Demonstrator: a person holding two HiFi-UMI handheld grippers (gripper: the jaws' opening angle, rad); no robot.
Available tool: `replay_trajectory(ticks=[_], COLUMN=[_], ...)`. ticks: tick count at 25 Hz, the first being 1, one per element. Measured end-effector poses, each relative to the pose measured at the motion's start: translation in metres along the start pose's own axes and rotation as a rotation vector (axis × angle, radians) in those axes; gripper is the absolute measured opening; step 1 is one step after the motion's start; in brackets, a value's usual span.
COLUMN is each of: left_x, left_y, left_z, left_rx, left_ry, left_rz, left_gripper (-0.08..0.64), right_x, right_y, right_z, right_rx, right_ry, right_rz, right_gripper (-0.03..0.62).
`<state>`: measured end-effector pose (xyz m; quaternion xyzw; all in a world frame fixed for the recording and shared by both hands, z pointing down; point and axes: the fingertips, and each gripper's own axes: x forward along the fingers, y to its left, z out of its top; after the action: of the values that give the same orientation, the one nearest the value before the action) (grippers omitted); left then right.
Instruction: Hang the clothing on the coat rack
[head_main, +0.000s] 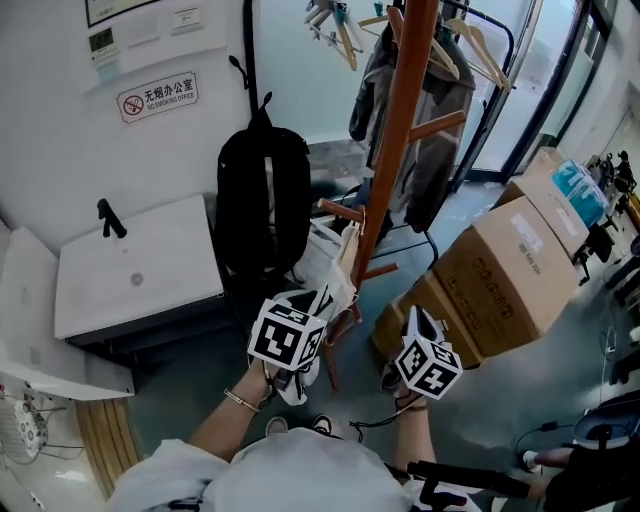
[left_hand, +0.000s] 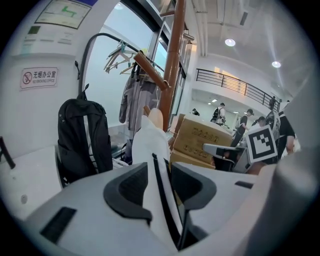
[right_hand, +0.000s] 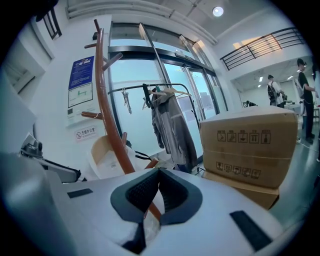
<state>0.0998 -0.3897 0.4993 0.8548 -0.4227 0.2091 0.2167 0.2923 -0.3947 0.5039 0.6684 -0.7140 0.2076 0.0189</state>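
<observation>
White garment (left_hand: 149, 142) hangs at a low peg of the brown coat rack (head_main: 402, 120), beside the black backpack (head_main: 262, 195). Your left gripper (left_hand: 161, 172): jaws apart, white cloth running between them, unclamped. Your right gripper (right_hand: 159, 176): jaws together at the tips.

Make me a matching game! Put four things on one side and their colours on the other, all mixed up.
Things:
1. backpack
2. coat rack pole
3. garment close in front of the rack
4. jacket on the hanger

Colours:
A. white
B. grey
C. black
D. reddish-brown

Pairs: 1-C, 2-D, 3-A, 4-B
</observation>
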Motion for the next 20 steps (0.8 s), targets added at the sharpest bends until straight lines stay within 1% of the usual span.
replay_trajectory(ticks=[4,8,12,17,20], left_x=[-0.017,-0.037,-0.055,-0.076,-0.088], left_y=[0.006,0.016,0.030,0.048,0.054], left_z=[0.005,0.015,0.020,0.016,0.012], left_rx=[-0.045,-0.063,-0.066,-0.081,-0.075], left_ry=[-0.064,-0.155,-0.234,-0.313,-0.370], left_rz=[-0.009,0.006,0.055,0.127,0.168], left_gripper=[0.147,0.147,0.146,0.146,0.144], right_x=[0.001,0.004,0.004,0.001,-0.004], right_y=[0.019,0.040,0.058,0.081,0.093], right_z=[-0.001,-0.001,0.000,-0.001,-0.003], right_rx=[-0.013,-0.030,-0.049,-0.071,-0.086], right_ry=[0.002,0.002,-0.001,-0.002,-0.007], right_rz=[0.032,0.066,0.093,0.113,0.116], right_gripper=[0.021,0.021,0.021,0.021,0.021])
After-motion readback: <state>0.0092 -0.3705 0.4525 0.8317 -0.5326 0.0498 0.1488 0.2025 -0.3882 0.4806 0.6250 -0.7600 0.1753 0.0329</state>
